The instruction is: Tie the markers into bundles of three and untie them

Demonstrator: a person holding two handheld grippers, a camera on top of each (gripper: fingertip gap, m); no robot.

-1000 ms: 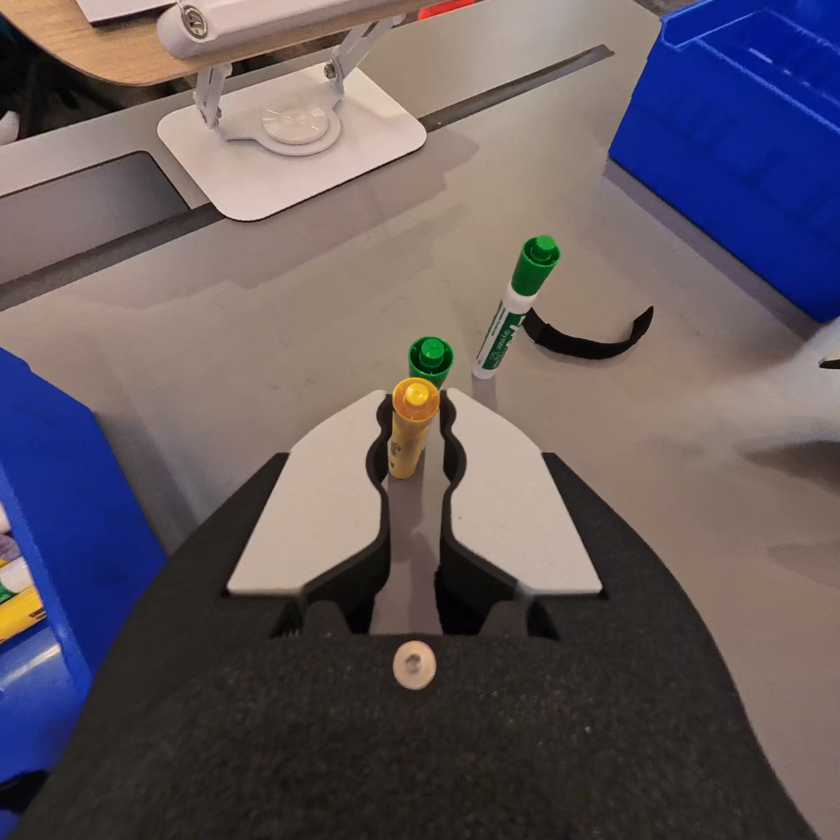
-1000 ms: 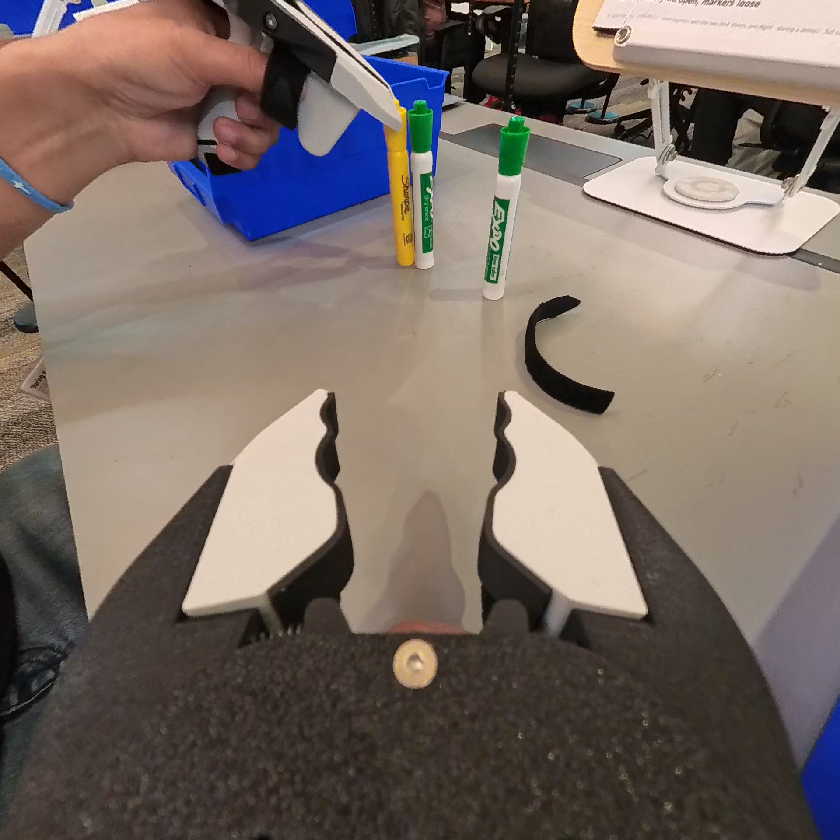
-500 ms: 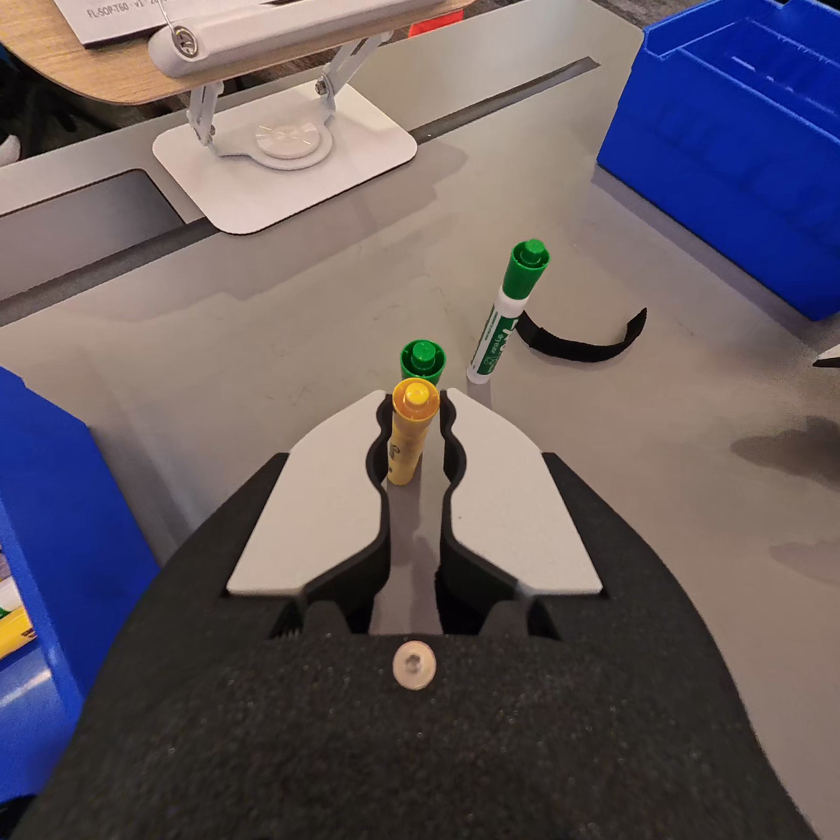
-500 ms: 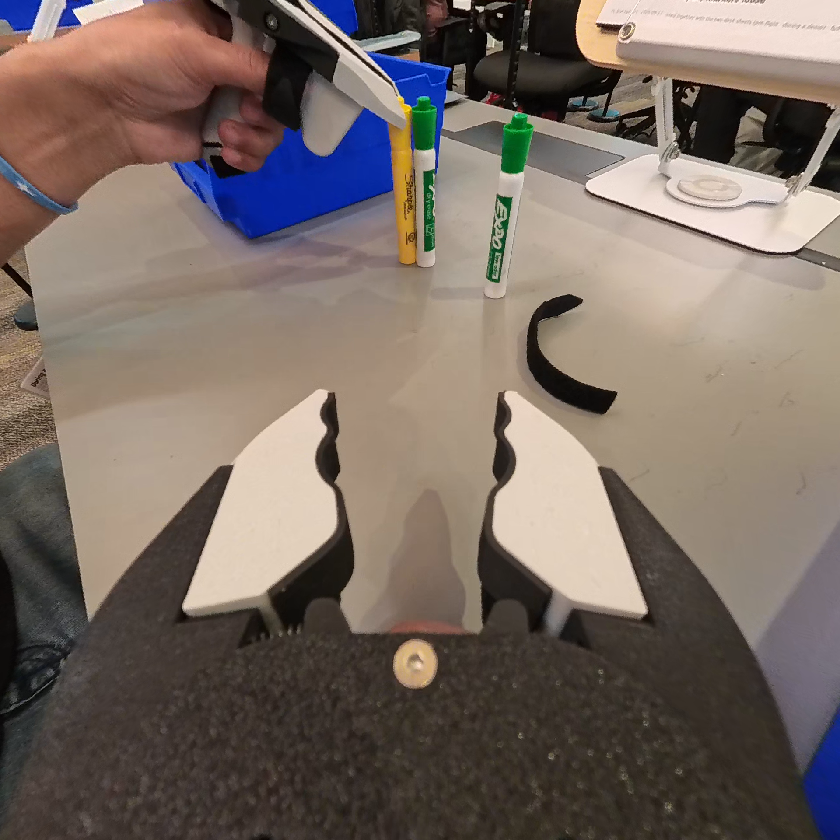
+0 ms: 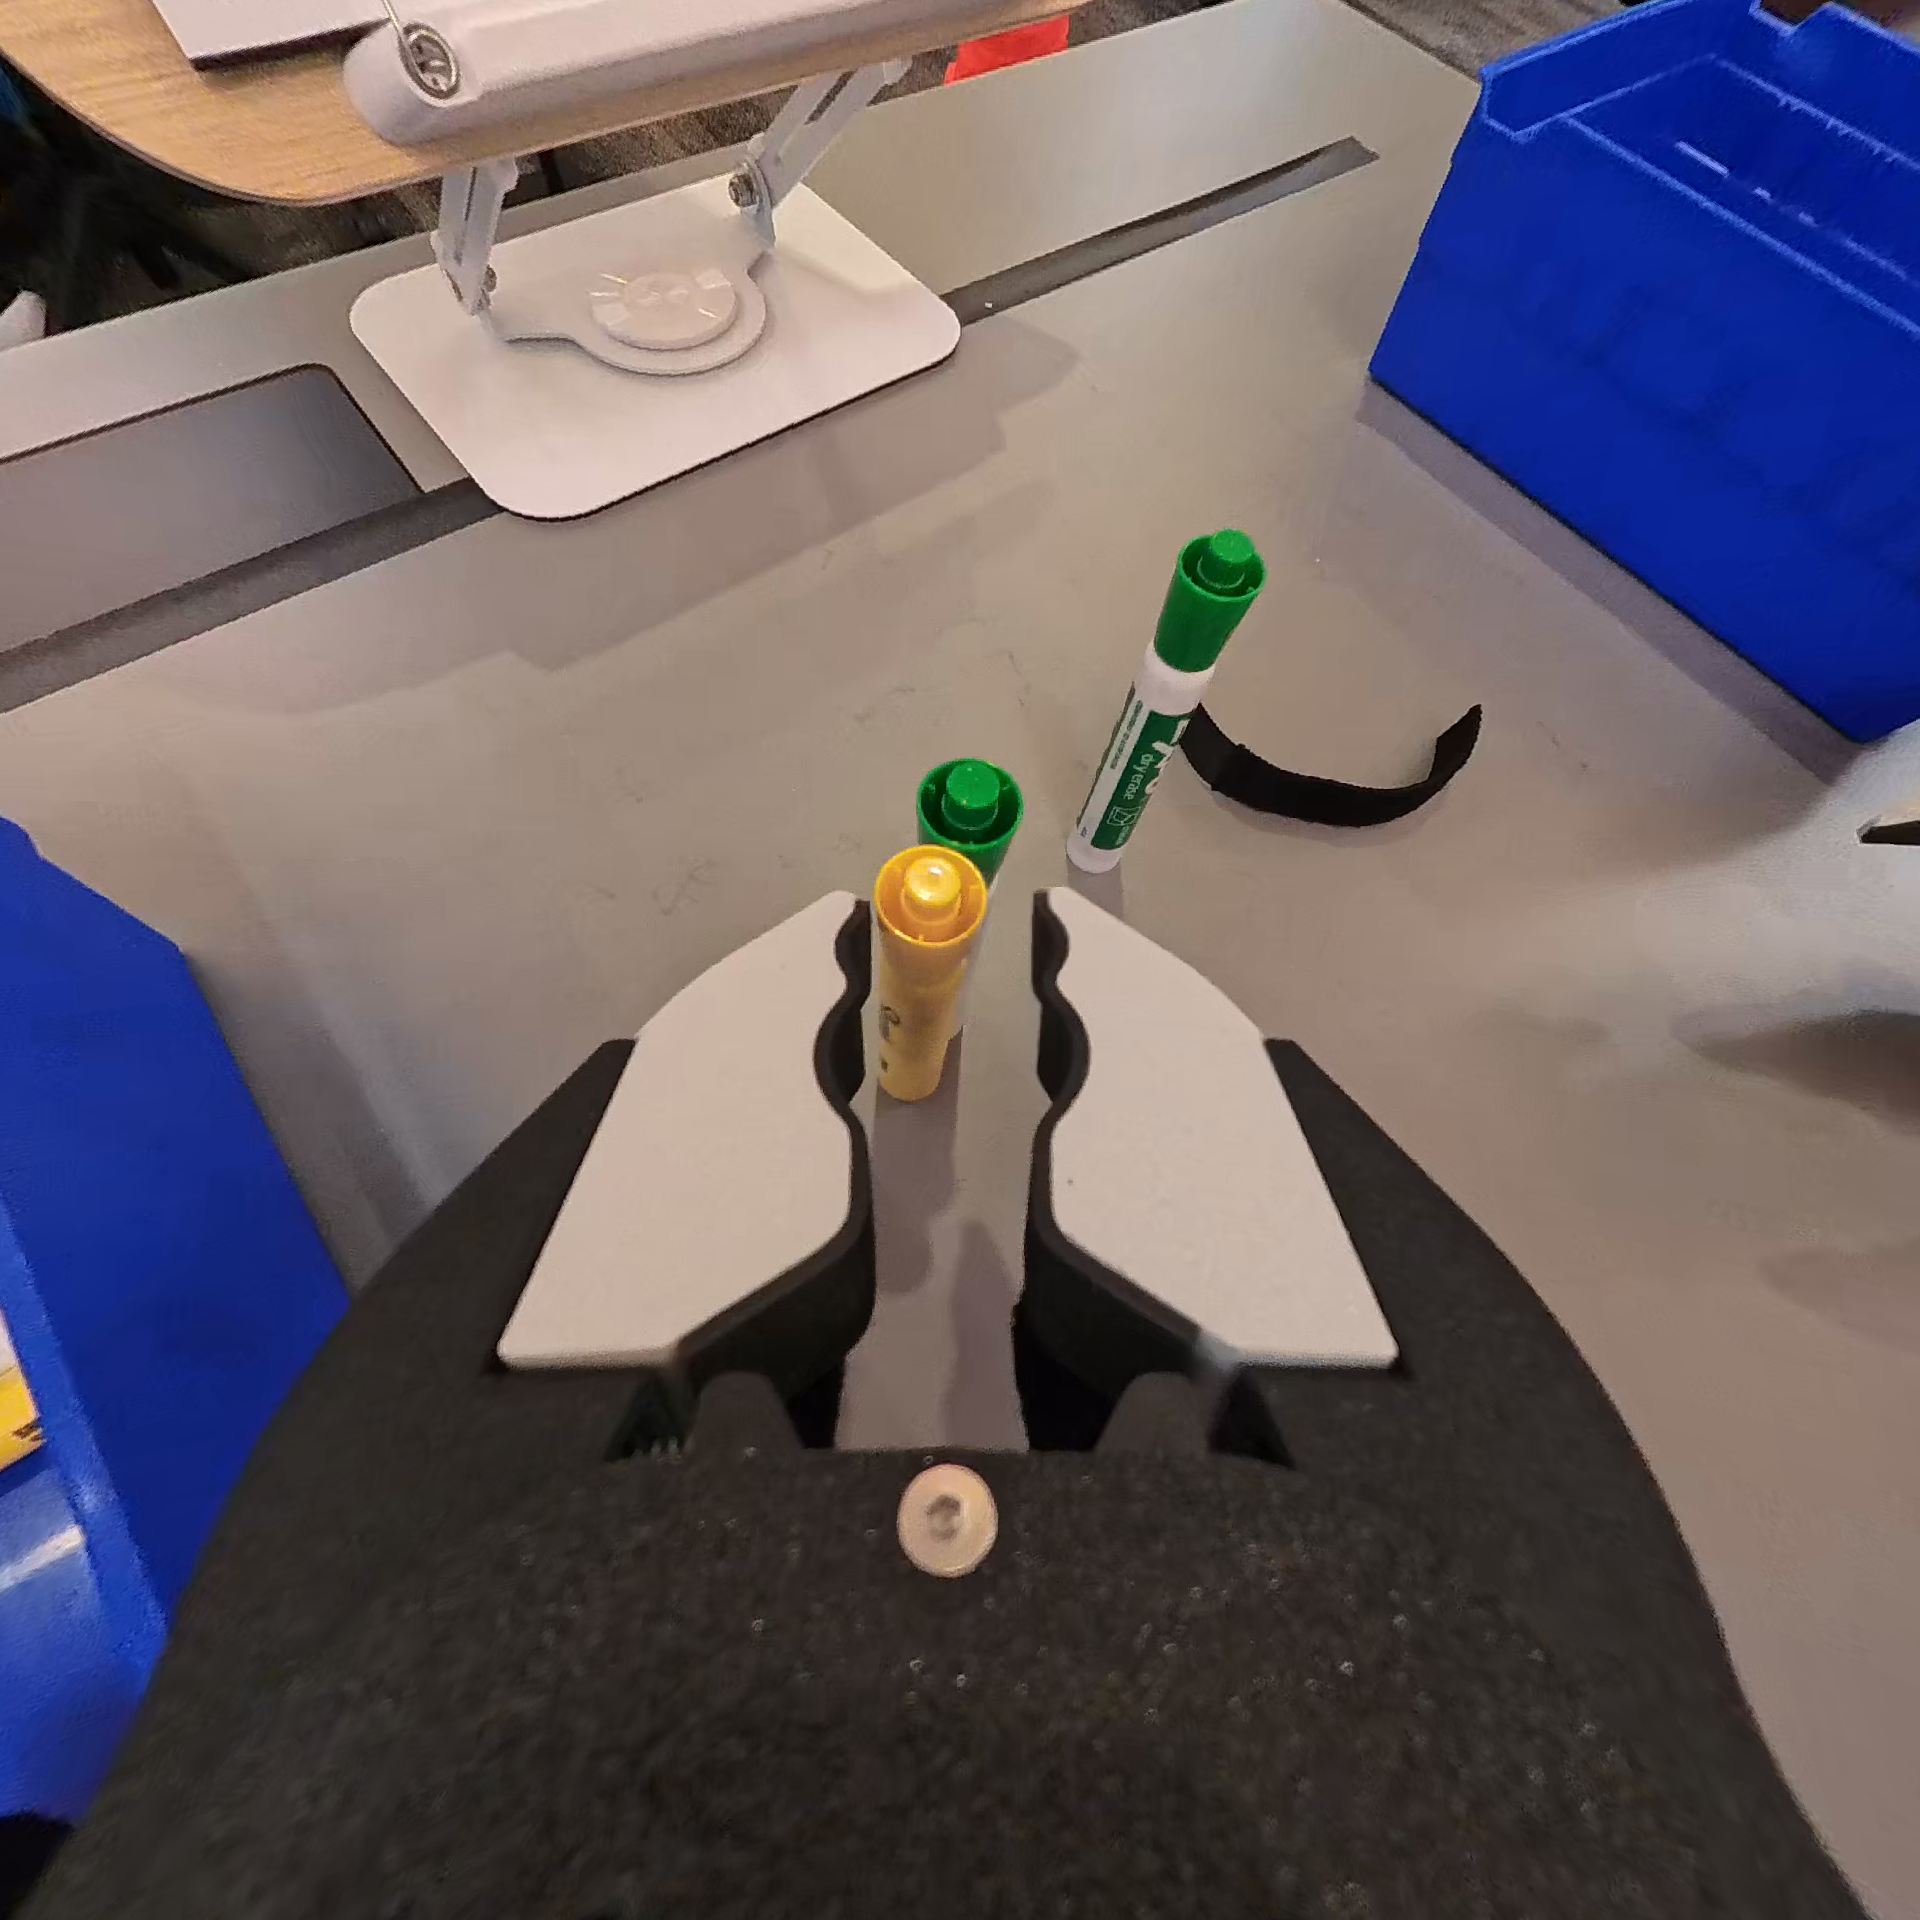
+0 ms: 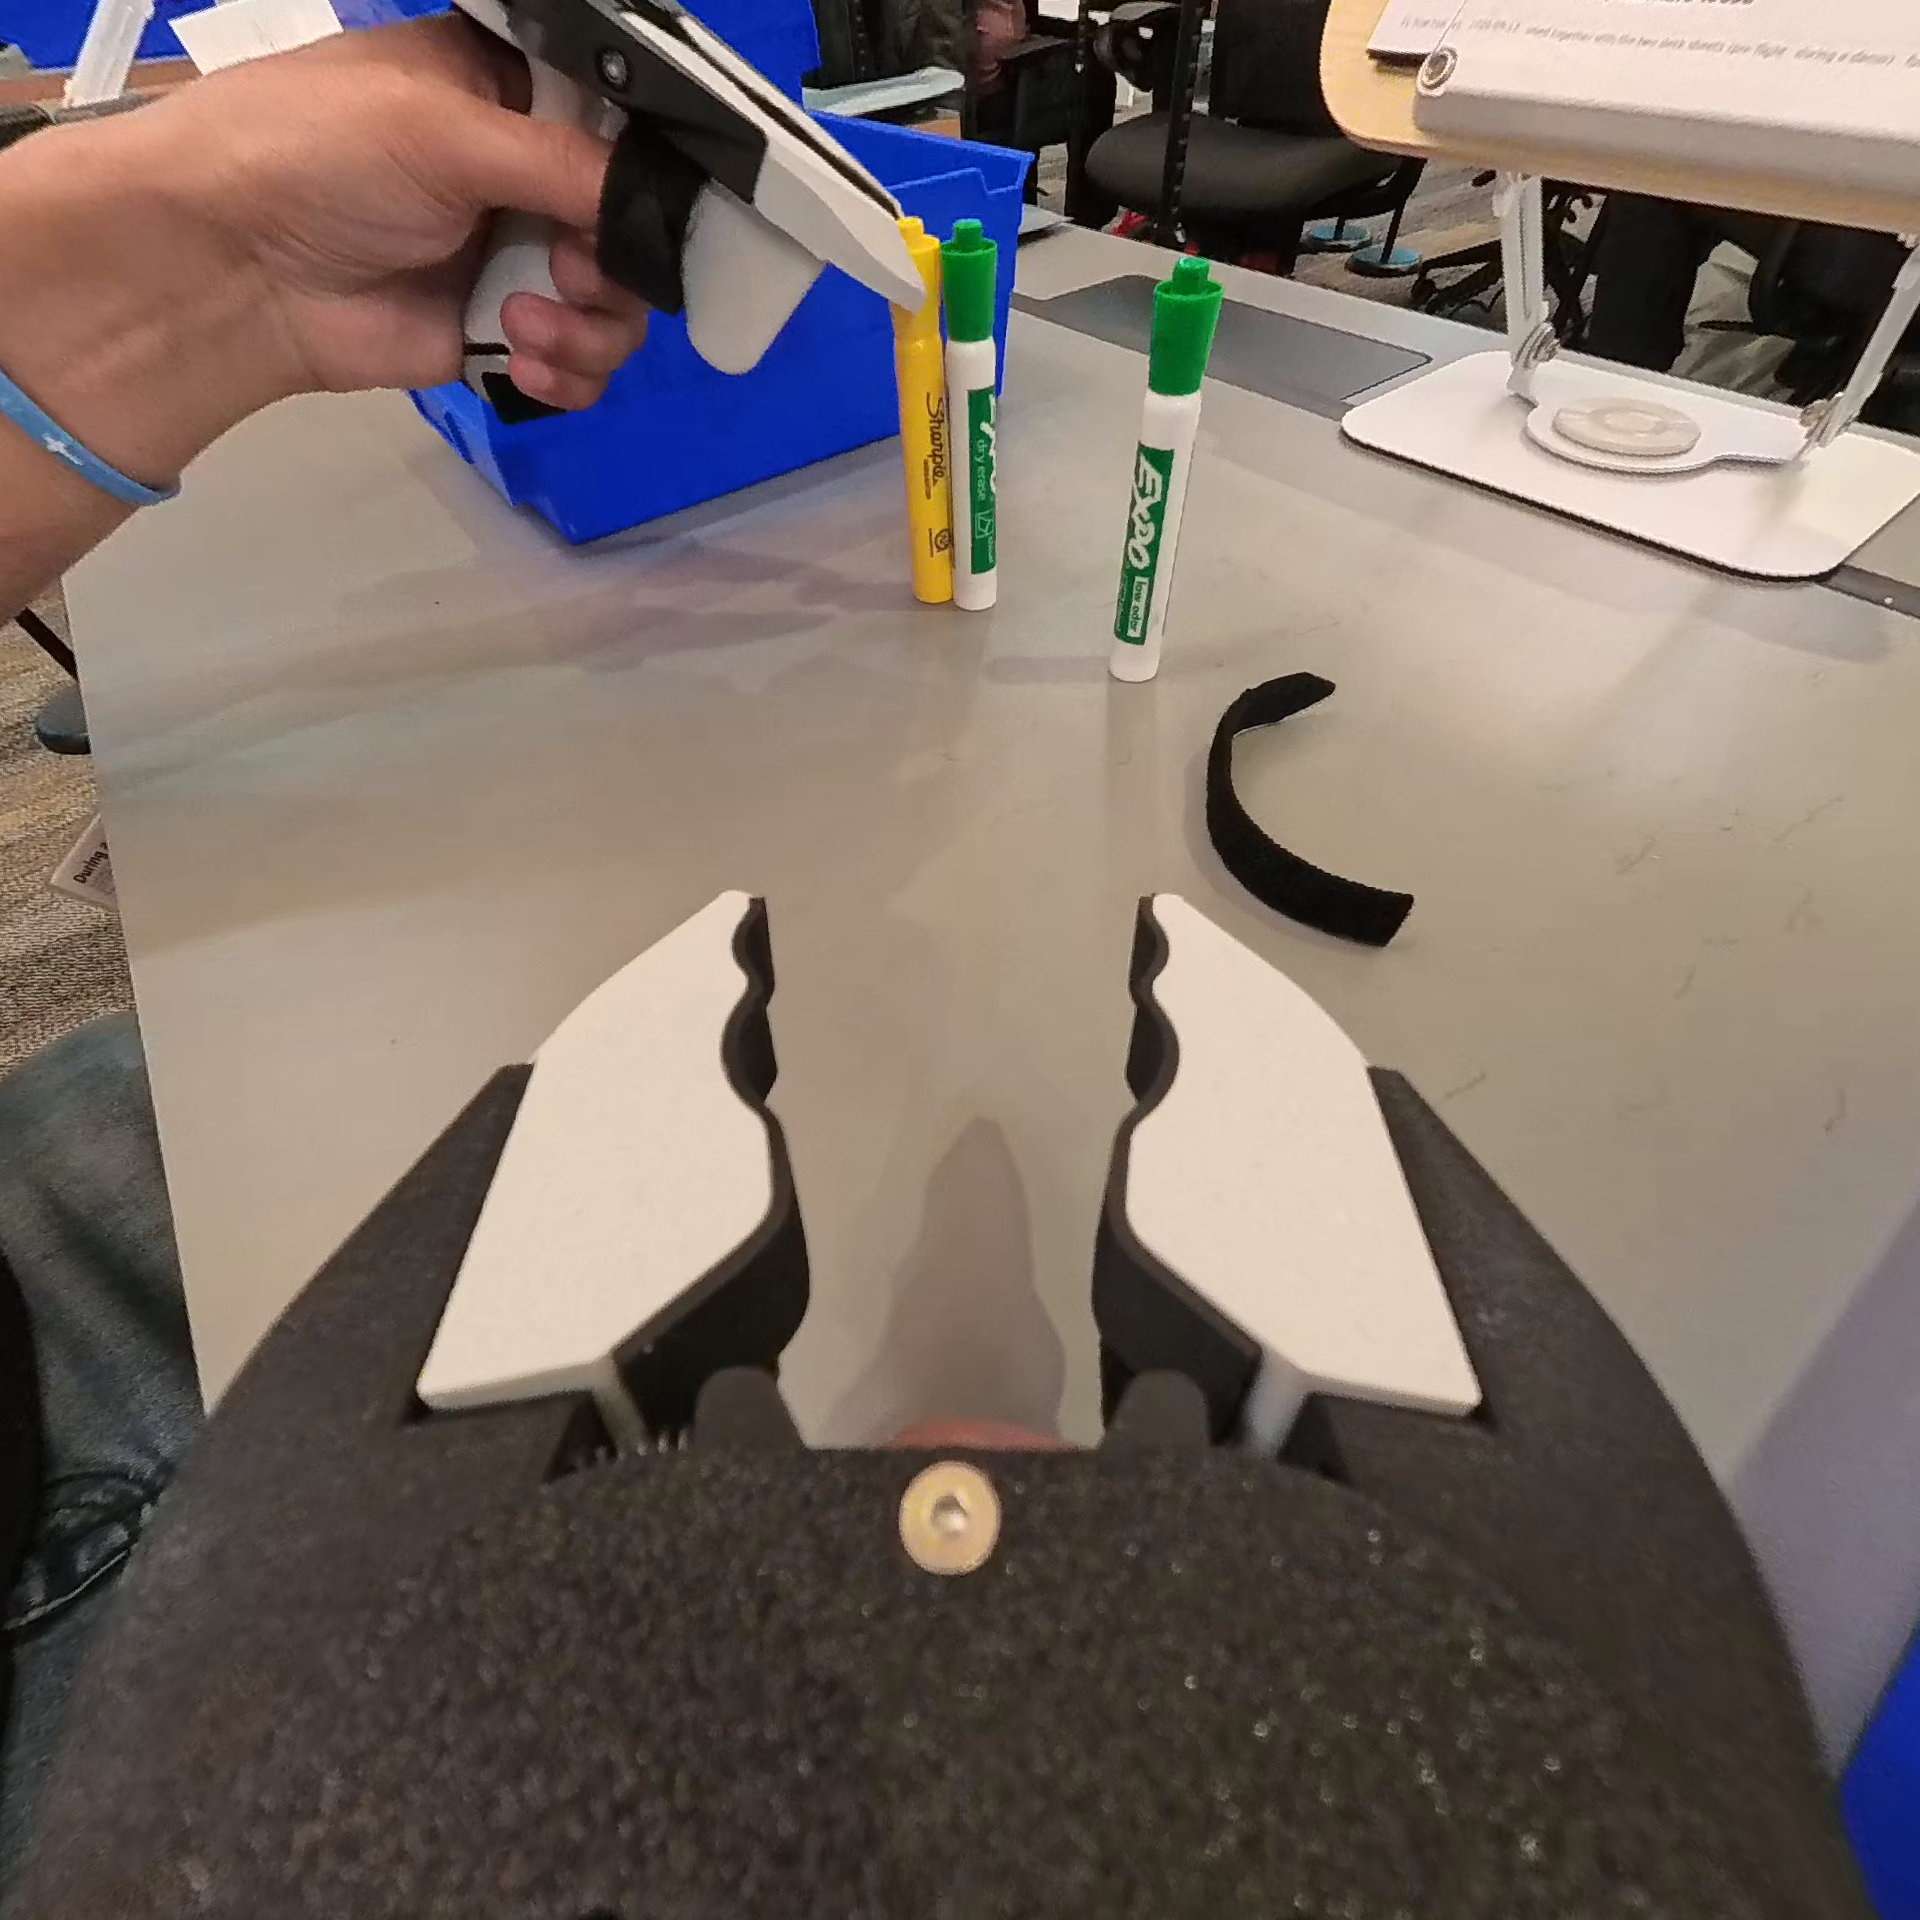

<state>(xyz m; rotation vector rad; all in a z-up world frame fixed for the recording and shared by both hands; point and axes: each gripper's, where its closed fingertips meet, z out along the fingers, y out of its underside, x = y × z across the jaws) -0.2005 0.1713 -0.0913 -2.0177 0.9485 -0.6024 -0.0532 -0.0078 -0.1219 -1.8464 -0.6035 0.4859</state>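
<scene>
While all three markers stand upright on the grey table [image 6: 520,831] with caps up, the yellow marker [image 5: 920,987] sits between the parted jaws of the left gripper [image 5: 945,914], against the left one and clear of the right, with a green marker [image 5: 968,810] touching its far side and a second green marker [image 5: 1164,707] apart to the right. The right wrist view alone shows the markers' full upright length and the hand [image 6: 260,229] holding the left gripper, whose tips overlap the yellow cap. The right gripper [image 6: 951,914] hovers wide open and empty, near a curved black strap [image 6: 1288,831] lying right of the markers.
</scene>
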